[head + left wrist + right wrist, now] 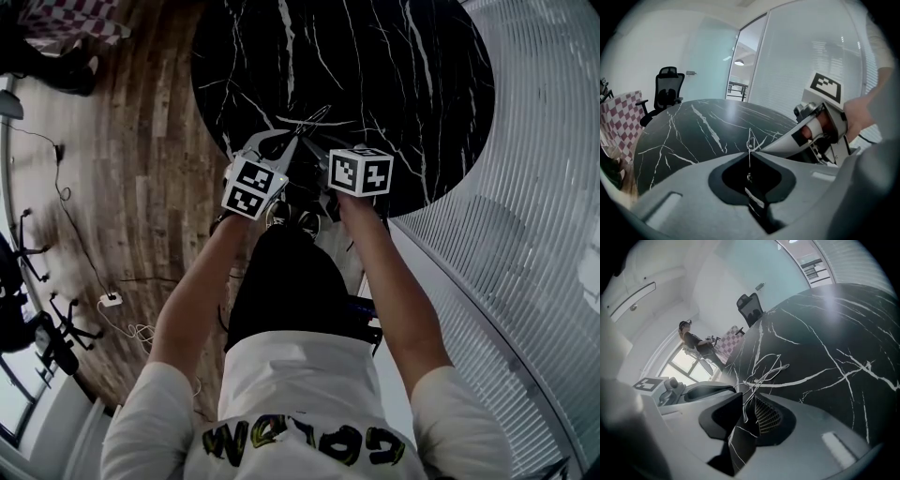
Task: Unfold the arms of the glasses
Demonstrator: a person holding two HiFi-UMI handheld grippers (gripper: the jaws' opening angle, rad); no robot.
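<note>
Thin wire-framed glasses lie near the front edge of a round black marble table. In the left gripper view my left gripper is shut on a thin wire part of the glasses, which sticks up from the closed tips. The right gripper shows just beside it. In the right gripper view my right gripper has one arm of the glasses running down between its jaws. A gap still shows between the dark pad and the ribbed pad. Both marker cubes sit close together in the head view.
The table's rim curves right under both grippers, with wood floor below to the left. A ribbed glass wall runs along the right. A black office chair and a checkered cloth stand beyond the table. A person is by the window.
</note>
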